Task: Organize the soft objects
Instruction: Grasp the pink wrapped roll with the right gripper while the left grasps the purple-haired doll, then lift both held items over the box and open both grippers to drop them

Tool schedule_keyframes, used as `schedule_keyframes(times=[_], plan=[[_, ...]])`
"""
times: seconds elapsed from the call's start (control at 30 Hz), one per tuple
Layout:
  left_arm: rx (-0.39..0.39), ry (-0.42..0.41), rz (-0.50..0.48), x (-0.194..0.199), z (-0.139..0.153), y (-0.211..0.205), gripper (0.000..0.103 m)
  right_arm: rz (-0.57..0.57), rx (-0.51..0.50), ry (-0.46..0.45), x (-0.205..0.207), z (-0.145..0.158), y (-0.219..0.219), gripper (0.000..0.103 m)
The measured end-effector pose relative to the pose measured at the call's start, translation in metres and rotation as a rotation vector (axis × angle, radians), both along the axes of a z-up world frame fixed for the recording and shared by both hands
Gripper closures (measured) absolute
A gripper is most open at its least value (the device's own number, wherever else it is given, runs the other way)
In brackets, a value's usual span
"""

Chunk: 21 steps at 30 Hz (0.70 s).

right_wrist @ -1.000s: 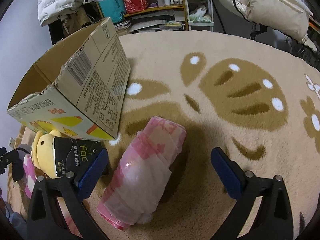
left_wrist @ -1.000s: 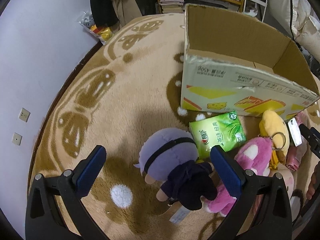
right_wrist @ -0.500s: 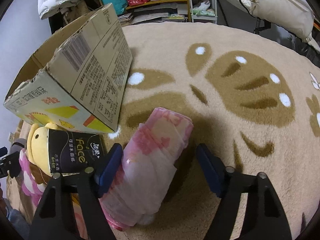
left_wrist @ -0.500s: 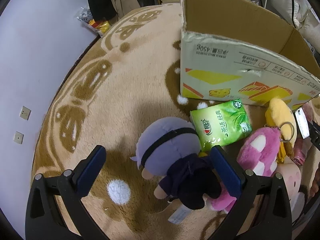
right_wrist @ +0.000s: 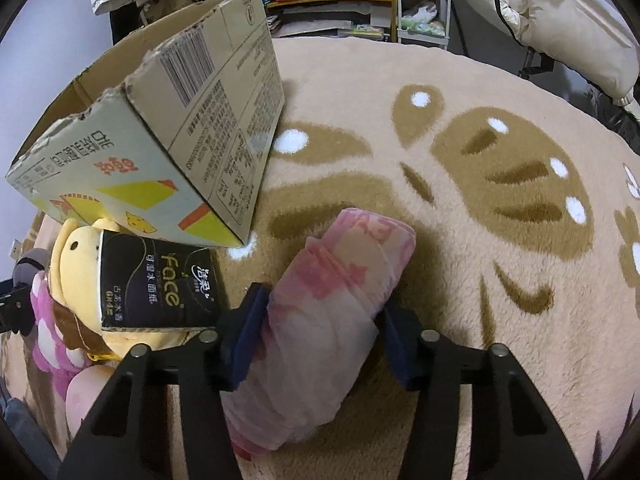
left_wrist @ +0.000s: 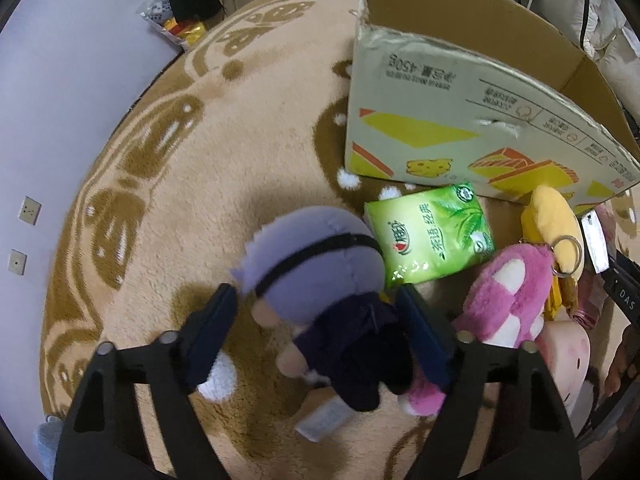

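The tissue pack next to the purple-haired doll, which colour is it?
Bright green, with a leaf picture: the tissue pack shows best in the left wrist view.

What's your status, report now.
Left gripper closing around purple-haired doll. Right gripper closing on pink roll, pads touching. Cardboard box open, nothing blocking.

cardboard box blocks ahead; toys crowd its base; rug right free.
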<state>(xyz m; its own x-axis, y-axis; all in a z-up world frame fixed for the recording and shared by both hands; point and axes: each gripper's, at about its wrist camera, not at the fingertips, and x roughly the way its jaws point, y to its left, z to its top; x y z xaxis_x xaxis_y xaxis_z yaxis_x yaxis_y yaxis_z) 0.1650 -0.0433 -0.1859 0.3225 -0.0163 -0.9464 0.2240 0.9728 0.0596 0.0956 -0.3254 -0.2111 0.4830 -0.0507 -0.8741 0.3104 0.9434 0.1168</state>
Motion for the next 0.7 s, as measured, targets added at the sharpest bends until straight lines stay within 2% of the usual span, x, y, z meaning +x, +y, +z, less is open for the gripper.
schedule_keyframes(times=[0.03, 0.1, 0.17, 0.2, 0.23, 0.47, 0.7], plan=[[-0.008, 0.003, -0.001, -0.001, 0.000, 0.000, 0.034, -0.002, 0.002, -0.009, -0.002, 0.002, -0.002, 0.055], [-0.018, 0.005, -0.003, -0.001, 0.000, 0.000, 0.039, -0.004, 0.001, -0.028, -0.004, 0.007, -0.003, 0.068], [-0.020, -0.007, -0.004, -0.003, 0.003, 0.000, 0.041, -0.004, 0.000, -0.046, -0.007, 0.013, -0.003, 0.073], [-0.021, -0.012, -0.003, -0.003, 0.004, 0.001, 0.046, -0.004, 0.005, -0.048, -0.007, 0.014, -0.003, 0.075], [-0.029, -0.025, 0.001, -0.006, 0.008, 0.002, 0.054, -0.004, 0.013, -0.051, -0.009, 0.016, -0.002, 0.077], [-0.065, -0.069, 0.017, -0.011, 0.023, 0.007, 0.064, 0.018, 0.001, -0.111, -0.018, 0.032, 0.006, 0.082], [-0.075, -0.139, 0.025, -0.019, 0.042, 0.012, 0.067, 0.006, -0.012, -0.166, -0.028, 0.051, 0.006, 0.085]])
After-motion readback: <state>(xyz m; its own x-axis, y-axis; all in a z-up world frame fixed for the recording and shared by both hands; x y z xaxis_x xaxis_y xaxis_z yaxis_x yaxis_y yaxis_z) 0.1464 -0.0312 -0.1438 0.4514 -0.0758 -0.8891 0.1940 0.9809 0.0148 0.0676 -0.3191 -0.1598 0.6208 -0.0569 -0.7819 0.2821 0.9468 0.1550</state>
